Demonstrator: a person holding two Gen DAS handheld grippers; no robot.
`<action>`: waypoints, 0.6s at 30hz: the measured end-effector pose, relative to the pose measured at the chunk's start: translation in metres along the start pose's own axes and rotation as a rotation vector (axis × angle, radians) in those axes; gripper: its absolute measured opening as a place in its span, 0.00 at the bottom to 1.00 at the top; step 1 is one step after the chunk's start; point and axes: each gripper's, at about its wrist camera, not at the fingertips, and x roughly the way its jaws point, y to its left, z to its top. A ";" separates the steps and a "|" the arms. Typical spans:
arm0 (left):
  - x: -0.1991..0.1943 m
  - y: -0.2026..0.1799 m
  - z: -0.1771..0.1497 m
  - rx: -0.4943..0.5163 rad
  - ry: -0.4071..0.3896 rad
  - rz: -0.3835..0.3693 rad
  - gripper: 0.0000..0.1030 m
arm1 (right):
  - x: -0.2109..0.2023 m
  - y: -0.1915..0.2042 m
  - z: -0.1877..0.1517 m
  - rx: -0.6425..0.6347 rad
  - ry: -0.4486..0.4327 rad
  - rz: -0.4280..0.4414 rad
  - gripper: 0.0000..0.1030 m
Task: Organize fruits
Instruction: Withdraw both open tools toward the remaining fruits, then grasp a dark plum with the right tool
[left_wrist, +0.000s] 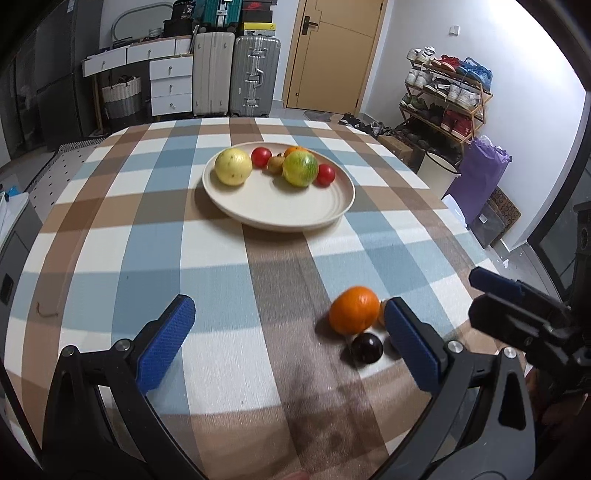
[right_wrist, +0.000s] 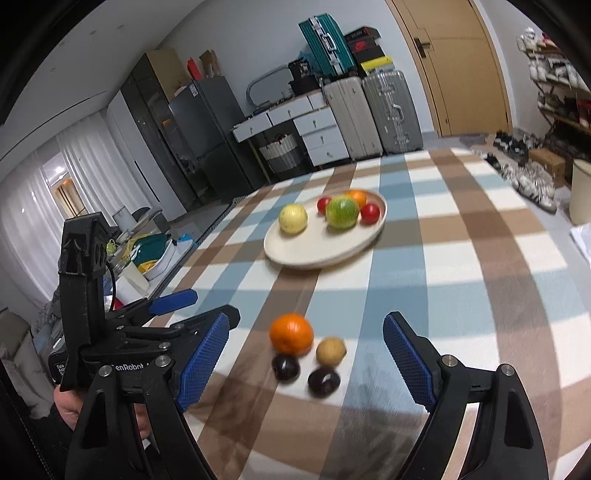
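Observation:
A cream plate (left_wrist: 280, 206) (right_wrist: 314, 254) on the checked tablecloth holds a yellow fruit (left_wrist: 233, 166), a green fruit (left_wrist: 300, 168), two red tomatoes (left_wrist: 261, 157), an orange and a small brown fruit. Loose on the cloth lie an orange (left_wrist: 354, 310) (right_wrist: 291, 333), a tan round fruit (right_wrist: 330, 350) and two dark plums (right_wrist: 285, 367) (right_wrist: 324, 381). My left gripper (left_wrist: 290, 343) is open and empty, its right finger beside the loose orange. My right gripper (right_wrist: 306, 363) is open and empty, the loose fruits between its fingers.
The table (left_wrist: 147, 229) ends near the front and the right. The other gripper shows at the right edge of the left wrist view (left_wrist: 524, 314) and at the left of the right wrist view (right_wrist: 122, 332). Suitcases, drawers and a shoe rack stand behind.

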 end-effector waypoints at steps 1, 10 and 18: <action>0.000 -0.001 -0.003 0.000 0.005 -0.005 0.99 | 0.000 0.000 -0.003 0.000 0.003 -0.003 0.85; 0.003 -0.002 -0.026 0.015 0.033 -0.002 0.99 | 0.008 0.000 -0.029 -0.005 0.053 -0.027 0.85; 0.000 0.009 -0.035 -0.010 0.039 0.003 0.99 | 0.016 -0.003 -0.039 -0.001 0.082 -0.048 0.85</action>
